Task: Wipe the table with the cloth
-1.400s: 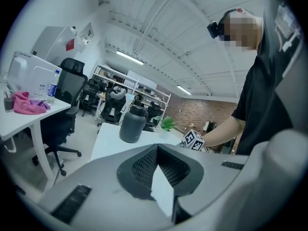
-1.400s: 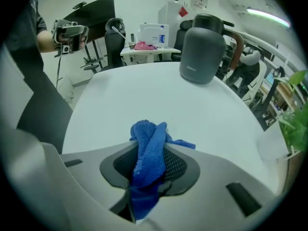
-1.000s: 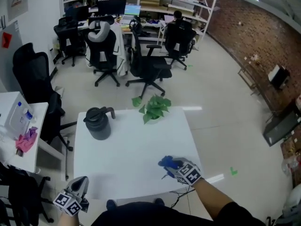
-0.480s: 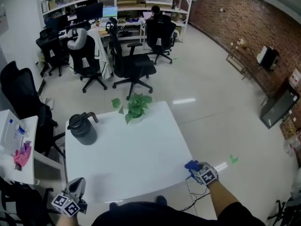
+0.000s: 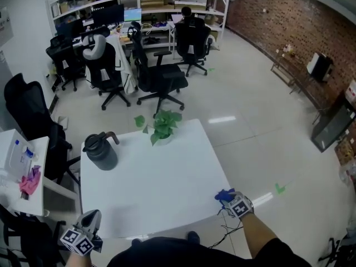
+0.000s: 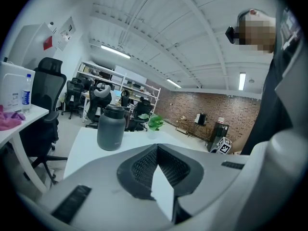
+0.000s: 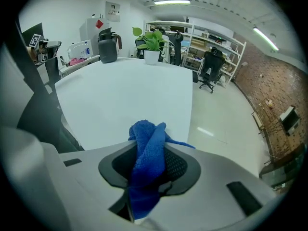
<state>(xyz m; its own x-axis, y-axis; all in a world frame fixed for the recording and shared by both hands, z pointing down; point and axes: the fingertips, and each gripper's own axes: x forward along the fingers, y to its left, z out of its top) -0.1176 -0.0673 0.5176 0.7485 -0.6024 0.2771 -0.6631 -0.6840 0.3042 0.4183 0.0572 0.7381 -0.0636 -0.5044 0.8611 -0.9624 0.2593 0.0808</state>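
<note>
We see a bright blue cloth (image 7: pixel 147 170) low in the frame against a plain white table (image 5: pixel 150 188). At centre left are a dark grey jug (image 5: pixel 101 152) and a green-leaved plant (image 5: pixel 161 124). At lower left, the grey left gripper (image 5: pixel 92 216) bears black-and-white square markers. Black office chairs (image 5: pixel 161 79) fill the upper left, a red-brown brick wall (image 5: pixel 289 15) the upper right, and a pink rag (image 5: pixel 30 181) the left edge.

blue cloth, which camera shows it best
The right gripper view: the blue cloth fills the centre, bunched between the jaws of the right gripper, which are opening. The head view shows it only as a small blue patch at the near right corner of the table. The left gripper view does not show it.
</note>
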